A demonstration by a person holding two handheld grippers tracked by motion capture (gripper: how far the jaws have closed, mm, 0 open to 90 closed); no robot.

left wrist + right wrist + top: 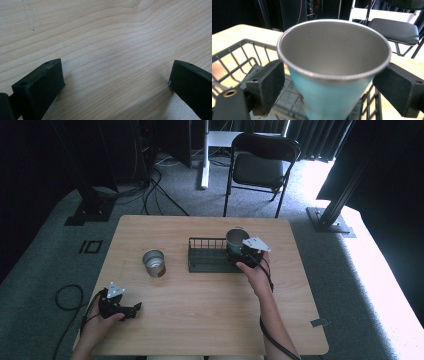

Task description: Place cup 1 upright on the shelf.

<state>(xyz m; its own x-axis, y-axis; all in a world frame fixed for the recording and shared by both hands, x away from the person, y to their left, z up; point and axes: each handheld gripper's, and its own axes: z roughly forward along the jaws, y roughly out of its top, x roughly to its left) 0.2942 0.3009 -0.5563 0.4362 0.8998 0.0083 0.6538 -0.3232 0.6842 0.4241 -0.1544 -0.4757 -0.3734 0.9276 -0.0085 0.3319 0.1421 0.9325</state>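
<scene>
Right claw [329,82] grips a blue steel-rimmed cup [332,70], upright, over the rack [239,57].

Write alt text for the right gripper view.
A blue-sided steel cup with an open, empty mouth sits gripped between the right gripper's two black jaws, over a dark wire rack on a light wooden table. A black folding chair stands behind.
</scene>
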